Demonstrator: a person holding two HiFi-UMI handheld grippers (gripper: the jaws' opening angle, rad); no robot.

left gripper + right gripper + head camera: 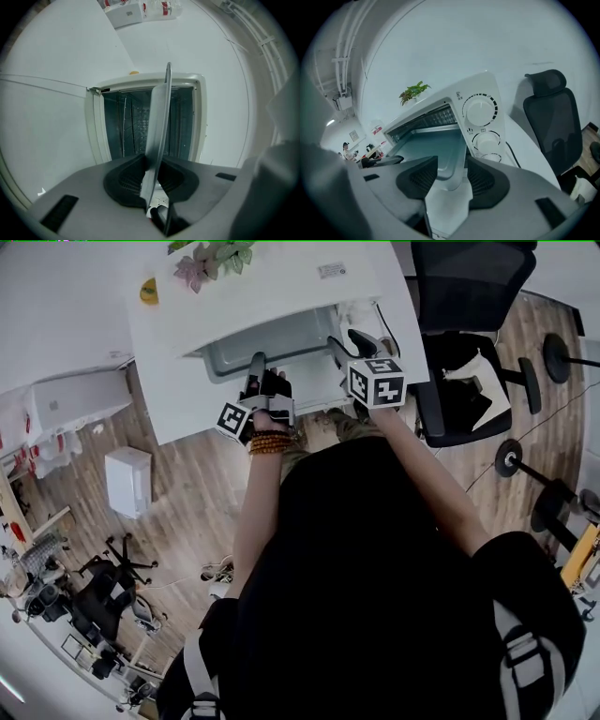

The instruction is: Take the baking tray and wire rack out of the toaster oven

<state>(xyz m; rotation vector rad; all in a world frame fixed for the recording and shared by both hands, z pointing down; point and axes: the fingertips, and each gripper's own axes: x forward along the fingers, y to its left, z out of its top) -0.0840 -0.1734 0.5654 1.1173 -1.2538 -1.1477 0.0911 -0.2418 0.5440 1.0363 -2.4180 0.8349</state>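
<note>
1. While the left gripper is clamping the tray at centre frame, it is jutting from the oven.
2. The right gripper is straddling it, jaws apart.
3. The rack is apparently waiting inside.

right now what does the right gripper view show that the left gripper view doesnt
Only the right gripper view: the oven's dials, the plant on top, an office chair, and the right gripper open around a corner of the baking tray.
Only the left gripper view: the oven cavity seen straight on, with the left gripper shut on the tray's rim.
Both: the toaster oven and the tray, partly out of it.
</note>
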